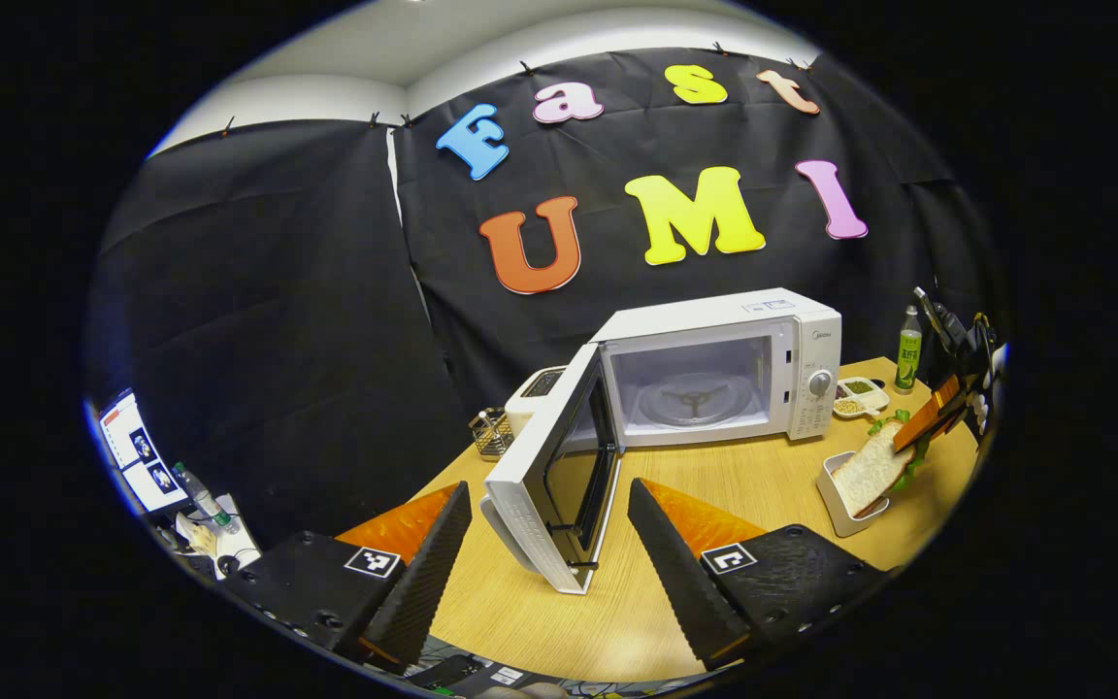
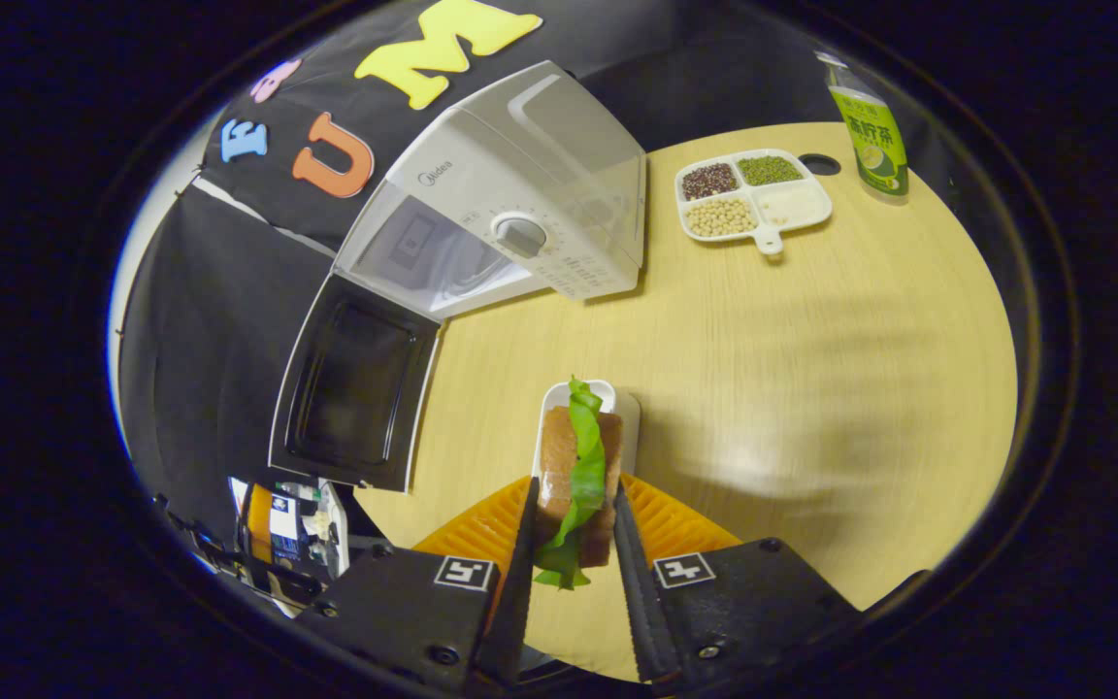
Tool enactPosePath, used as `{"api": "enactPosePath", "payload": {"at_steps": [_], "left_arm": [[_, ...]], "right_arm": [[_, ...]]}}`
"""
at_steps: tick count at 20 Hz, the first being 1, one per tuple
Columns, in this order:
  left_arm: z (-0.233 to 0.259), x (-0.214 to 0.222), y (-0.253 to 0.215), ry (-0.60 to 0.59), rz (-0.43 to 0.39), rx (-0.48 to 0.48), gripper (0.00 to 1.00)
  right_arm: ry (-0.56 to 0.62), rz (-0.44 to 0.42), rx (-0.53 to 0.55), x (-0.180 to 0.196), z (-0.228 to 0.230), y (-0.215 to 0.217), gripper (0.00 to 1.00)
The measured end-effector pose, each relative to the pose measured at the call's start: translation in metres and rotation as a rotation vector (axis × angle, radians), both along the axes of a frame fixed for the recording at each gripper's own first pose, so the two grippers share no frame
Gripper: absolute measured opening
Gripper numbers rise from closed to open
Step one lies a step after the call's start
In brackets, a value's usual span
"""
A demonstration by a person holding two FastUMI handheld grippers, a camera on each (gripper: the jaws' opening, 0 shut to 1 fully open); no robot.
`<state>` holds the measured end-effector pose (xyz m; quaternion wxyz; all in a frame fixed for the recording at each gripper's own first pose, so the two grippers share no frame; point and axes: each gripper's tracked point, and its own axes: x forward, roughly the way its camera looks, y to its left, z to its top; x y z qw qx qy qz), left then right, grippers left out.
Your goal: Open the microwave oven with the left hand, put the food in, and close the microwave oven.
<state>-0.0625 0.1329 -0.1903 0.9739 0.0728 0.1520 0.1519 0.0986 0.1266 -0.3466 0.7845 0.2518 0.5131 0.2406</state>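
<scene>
Right gripper [image 2: 574, 544] pinches sandwich [image 2: 578, 466] just above its dish [image 2: 629, 403]; left gripper [image 1: 549, 553] spread, idle by the open door [image 1: 549, 485]. Microwave [image 2: 510, 194] cavity sits at 11 o'clock: lift clear of the dish, keep level, enter past the door onto the turntable [image 1: 695, 398].

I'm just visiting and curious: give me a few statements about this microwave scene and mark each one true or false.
1. The microwave door is closed. False: it stands swung open, with the turntable visible inside.
2. The right gripper is shut on the sandwich. True: both fingers press its sides, above the small white dish.
3. The left gripper holds the door handle. False: it is open and holds nothing.
4. The sandwich already sits inside the microwave. False: it is outside, over the wooden table.
5. A divided tray of beans and grains lies on the table beside the microwave. True.
</scene>
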Motion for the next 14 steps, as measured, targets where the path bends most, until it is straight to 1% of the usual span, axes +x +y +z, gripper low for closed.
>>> {"api": "enactPosePath", "payload": {"at_steps": [1,2,3,4,5,6,8,10,12,14], "left_arm": [[-0.004,0.001,0.005,0.004,-0.005,-0.006,0.97],[-0.005,0.002,0.010,0.001,-0.011,-0.010,0.97],[-0.005,0.003,0.013,-0.004,-0.019,-0.015,0.96],[-0.006,0.003,0.017,-0.004,-0.025,-0.021,0.97],[-0.008,0.003,0.022,-0.006,-0.027,-0.025,0.97],[-0.007,0.004,0.026,-0.013,-0.029,-0.030,0.96],[-0.007,0.003,0.035,-0.019,-0.035,-0.037,0.97],[-0.008,0.001,0.040,-0.021,-0.045,-0.042,0.96],[-0.011,-0.001,0.046,-0.018,-0.056,-0.035,0.96],[-0.014,-0.002,0.047,-0.014,-0.078,-0.049,0.96]], "right_arm": [[0.012,-0.019,0.006,0.000,0.001,0.000,0.39],[0.021,-0.029,0.006,-0.001,0.002,0.003,0.42],[0.022,-0.036,0.010,-0.001,0.005,0.003,0.32],[0.025,-0.042,0.011,-0.002,0.008,0.005,0.39],[0.025,-0.050,0.006,-0.005,0.012,0.006,0.30],[0.018,-0.064,0.006,-0.003,0.018,0.008,0.37],[-0.005,-0.096,0.024,0.000,0.038,0.013,0.37],[-0.053,-0.122,0.050,0.005,0.060,0.023,0.37],[-0.090,-0.148,0.082,0.014,0.078,0.040,0.37],[-0.115,-0.189,0.133,0.023,0.093,0.061,0.37]]}}
